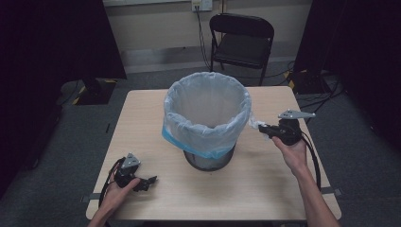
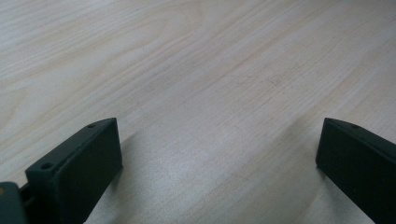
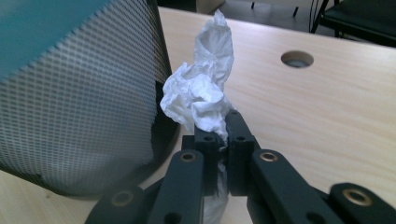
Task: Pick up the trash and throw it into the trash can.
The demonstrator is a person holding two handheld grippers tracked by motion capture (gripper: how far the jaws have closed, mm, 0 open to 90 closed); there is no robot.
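- A crumpled white tissue (image 3: pixel 201 93) was pinched between the closed jaws of the right hand-held gripper (image 3: pixel 223 140), most of the wad standing free above the jaw tips.
- The tissue (image 1: pixel 256 124) was held just beside the outer wall of the bin — below the rim, not over the opening.
- The pick-up was judged done; the lift over the rim and the release were judged still to be made.
- The mesh waste bin (image 3: pixel 79 107) stood upright near the middle of the bench (image 1: pixel 142 118), lined with a pale blue bag (image 1: pixel 206 124) folded down over its rim.
- As far as the high view showed, nothing lay inside the bag — its bottom could not be fully seen.
- The left hand-held gripper (image 1: pixel 152 179) rested on the bench well apart from the bin, its jaws spread wide and holding nothing.
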